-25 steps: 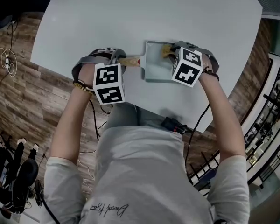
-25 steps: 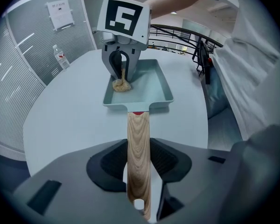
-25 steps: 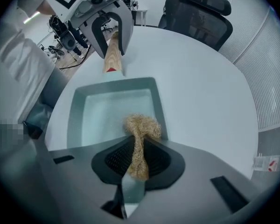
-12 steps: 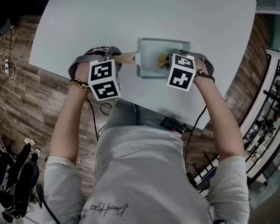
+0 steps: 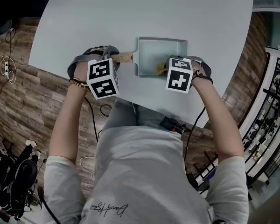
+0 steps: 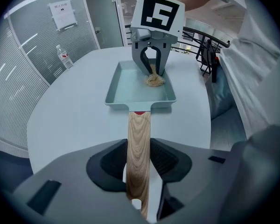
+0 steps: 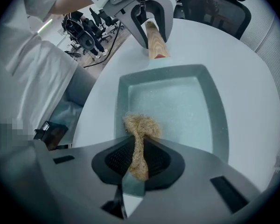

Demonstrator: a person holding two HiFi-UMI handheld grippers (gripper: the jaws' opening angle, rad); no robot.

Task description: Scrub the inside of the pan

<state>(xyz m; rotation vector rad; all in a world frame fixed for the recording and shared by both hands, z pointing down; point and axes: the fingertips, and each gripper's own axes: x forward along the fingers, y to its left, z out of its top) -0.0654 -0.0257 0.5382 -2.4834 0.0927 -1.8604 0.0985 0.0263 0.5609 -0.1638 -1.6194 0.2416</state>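
Note:
A square pale-teal pan [image 5: 161, 50] with a wooden handle [image 5: 123, 58] lies on the white table. My left gripper [image 5: 116, 59] is shut on the handle [image 6: 138, 143], whose end sits between the left gripper's [image 6: 139, 160] pads. My right gripper [image 5: 165, 68] is shut on a tan fibrous scrubber [image 7: 141, 127]. The scrubber's tuft rests on the pan floor [image 7: 177, 106] near the pan's near wall. In the left gripper view the right gripper [image 6: 152, 66] stands over the scrubber [image 6: 154, 80] inside the pan [image 6: 130, 85].
The white table's [image 5: 130, 13] near edge runs just below both hands, with wooden floor [image 5: 32, 97] beyond it. A water bottle [image 6: 63, 56] stands at the table's far side. An office chair [image 7: 214, 3] stands behind the table. A small black device [image 5: 172, 123] lies at the person's lap.
My right gripper has dragged the scrubber from the pan's far side across the floor to its near side, toward the person. The left gripper has kept its hold on the handle.

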